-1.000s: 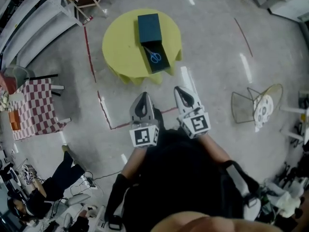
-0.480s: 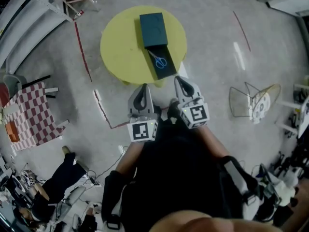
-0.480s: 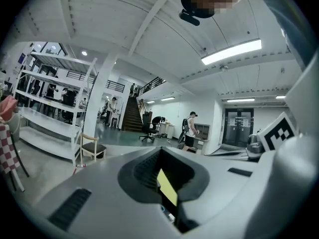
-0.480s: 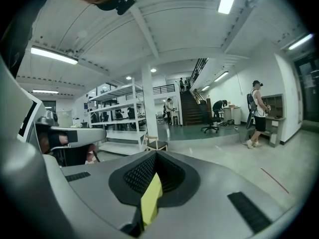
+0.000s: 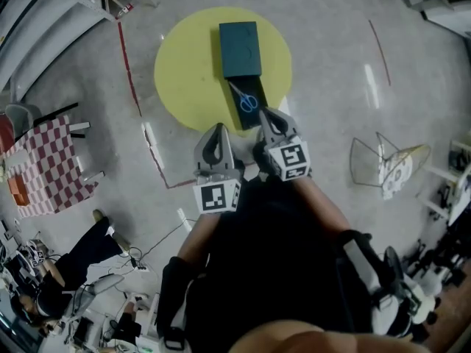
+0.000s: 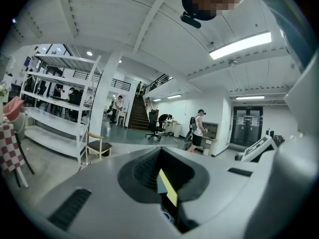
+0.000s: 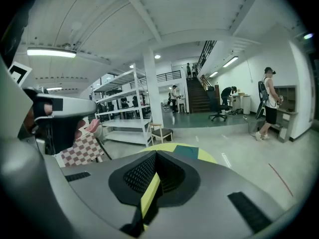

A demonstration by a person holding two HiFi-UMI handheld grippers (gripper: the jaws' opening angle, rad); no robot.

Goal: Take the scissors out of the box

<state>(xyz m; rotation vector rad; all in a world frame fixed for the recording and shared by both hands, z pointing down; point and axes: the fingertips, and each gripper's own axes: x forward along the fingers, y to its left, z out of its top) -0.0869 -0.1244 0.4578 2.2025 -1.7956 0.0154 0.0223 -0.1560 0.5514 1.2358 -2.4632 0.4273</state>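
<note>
A round yellow table point(image 5: 188, 65) carries a long dark teal box point(image 5: 241, 46). Its black inner tray point(image 5: 254, 112) is slid out toward me, and blue-handled scissors point(image 5: 248, 102) lie in it. My right gripper point(image 5: 266, 118) is shut and empty, its tip over the tray's near end, just short of the scissors. My left gripper point(image 5: 217, 132) is shut and empty too, by the table's near edge, left of the tray. In the right gripper view the box point(image 7: 188, 151) and table point(image 7: 211, 158) show above the closed right gripper point(image 7: 155, 157). The left gripper point(image 6: 161, 152) shows only a yellow sliver.
A table with a red-checked cloth point(image 5: 45, 166) stands at the left and a wire chair point(image 5: 388, 164) at the right. Red tape lines point(image 5: 134, 76) mark the floor. A person sits on the floor point(image 5: 70, 282) at the lower left. White shelving point(image 7: 127, 111) stands beyond.
Both grippers have come forward to the table, which now lies closer below me. The right gripper has dipped and reached the tray's near end. Both stayed shut.
</note>
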